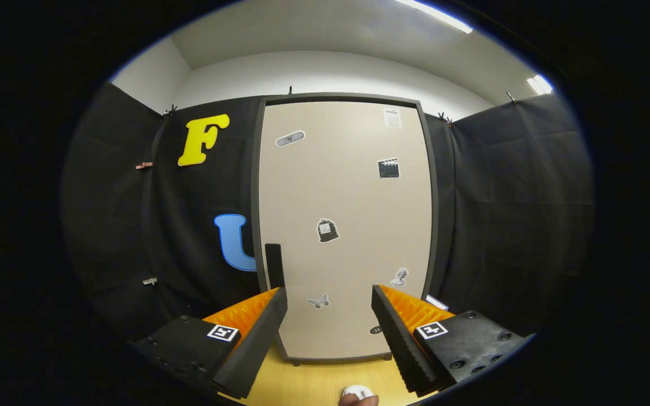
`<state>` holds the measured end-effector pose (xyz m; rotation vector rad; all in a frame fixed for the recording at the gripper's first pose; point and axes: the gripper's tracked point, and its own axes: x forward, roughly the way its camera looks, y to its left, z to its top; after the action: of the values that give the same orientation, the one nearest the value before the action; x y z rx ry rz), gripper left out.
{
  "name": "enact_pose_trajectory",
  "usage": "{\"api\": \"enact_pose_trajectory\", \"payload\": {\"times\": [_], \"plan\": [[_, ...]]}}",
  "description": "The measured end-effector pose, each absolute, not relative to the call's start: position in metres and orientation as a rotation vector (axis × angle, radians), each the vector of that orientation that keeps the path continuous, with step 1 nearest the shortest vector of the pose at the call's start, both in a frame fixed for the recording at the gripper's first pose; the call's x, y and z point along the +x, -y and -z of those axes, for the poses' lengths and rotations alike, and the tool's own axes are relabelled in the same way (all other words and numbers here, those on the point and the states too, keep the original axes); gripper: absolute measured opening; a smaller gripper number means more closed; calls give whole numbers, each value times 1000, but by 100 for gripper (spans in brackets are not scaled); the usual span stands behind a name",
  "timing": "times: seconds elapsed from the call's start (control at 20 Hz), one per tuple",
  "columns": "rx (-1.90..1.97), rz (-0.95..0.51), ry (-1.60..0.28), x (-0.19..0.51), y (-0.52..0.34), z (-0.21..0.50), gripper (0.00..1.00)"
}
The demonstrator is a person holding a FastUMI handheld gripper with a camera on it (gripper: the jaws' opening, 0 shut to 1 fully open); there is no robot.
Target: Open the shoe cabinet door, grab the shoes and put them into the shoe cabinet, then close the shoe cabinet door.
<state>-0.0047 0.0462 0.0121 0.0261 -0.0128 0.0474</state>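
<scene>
Shoe cabinet door (345,225) shut, standing upright just beyond the tongs (329,316), rigid flat panel, likely light on its hinges. Dark handle (274,265) on its left edge, above the left finger: best hold. Tongs released, grasping nothing. Wooden surface (308,380) below, small white object (357,391) near.

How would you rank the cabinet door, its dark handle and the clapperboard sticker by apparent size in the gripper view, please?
1. Cabinet door, shut, beyond the open gripper.
2. Dark handle, on the door's left edge.
3. Clapperboard sticker, clearly smallest.
All sit on the same door, so nearness hardly skews this.
</scene>
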Motion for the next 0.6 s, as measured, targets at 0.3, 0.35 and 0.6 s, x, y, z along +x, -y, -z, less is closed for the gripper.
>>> {"api": "enact_pose_trajectory", "payload": {"times": [0.3,0.35,0.6], "plan": [[29,-77,25,37,-95,-9,98],[31,-82,26,46,-103,-6,98],[54,-61,8,99,-122,15,97]]}}
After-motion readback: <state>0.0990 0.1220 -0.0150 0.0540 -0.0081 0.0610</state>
